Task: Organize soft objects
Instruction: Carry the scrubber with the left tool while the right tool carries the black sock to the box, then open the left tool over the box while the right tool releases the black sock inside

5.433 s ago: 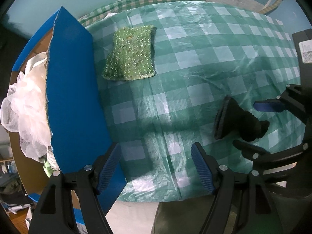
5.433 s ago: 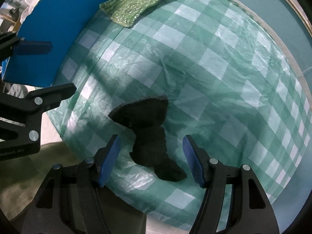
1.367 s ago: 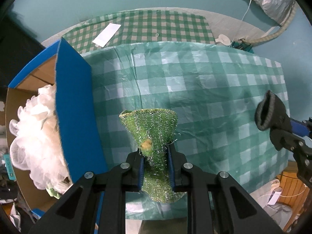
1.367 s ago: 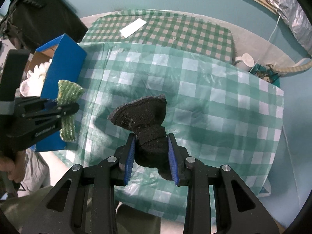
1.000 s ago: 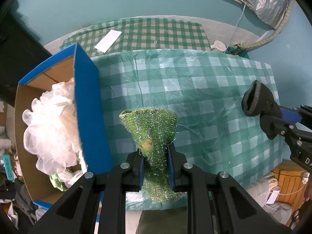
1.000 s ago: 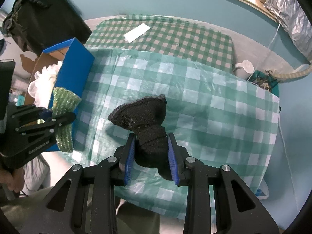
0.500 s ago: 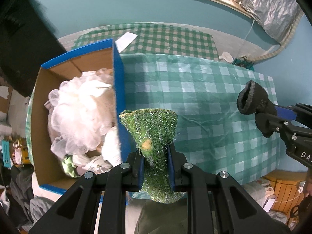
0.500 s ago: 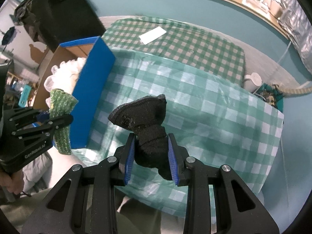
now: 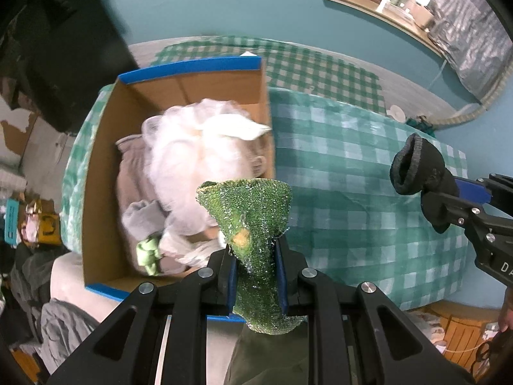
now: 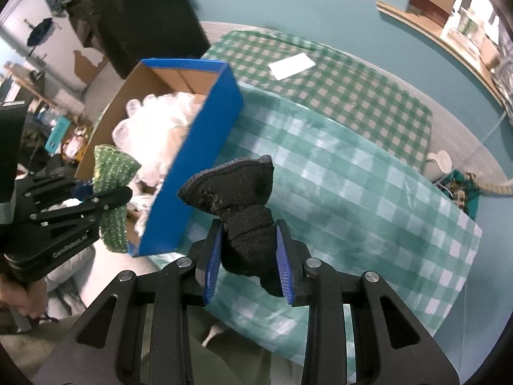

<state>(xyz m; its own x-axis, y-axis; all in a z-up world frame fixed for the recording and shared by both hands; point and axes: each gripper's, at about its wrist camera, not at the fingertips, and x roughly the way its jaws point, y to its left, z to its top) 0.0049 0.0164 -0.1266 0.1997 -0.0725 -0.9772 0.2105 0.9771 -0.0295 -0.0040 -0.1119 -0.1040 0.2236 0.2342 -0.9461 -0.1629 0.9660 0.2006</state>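
Gripping green scrubber point(image 9: 256, 211), your left tool point(image 9: 255, 264) hangs over box point(image 9: 105, 211); right tool point(image 10: 248, 252) clamps black sock point(image 10: 240, 192) above tabletop point(image 10: 368, 192).

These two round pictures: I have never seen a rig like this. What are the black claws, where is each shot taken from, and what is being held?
No robot arm is involved: a person carries a handheld two-finger clamp in each hand, and each clamp has a wide-angle camera looking along its fingers, hence the round, bent pictures.

One picture comes from the left gripper, which is shut on a sparkly green cloth. The other comes from the right gripper, shut on a black sock. Each clamp also shows at the edge of the other's picture.

Below them is a table with a green checked cover. On it stands a blue cardboard box, already holding a white mesh puff and other soft things. The green cloth hangs roughly over the box's near corner; the sock is over the table beside the box.
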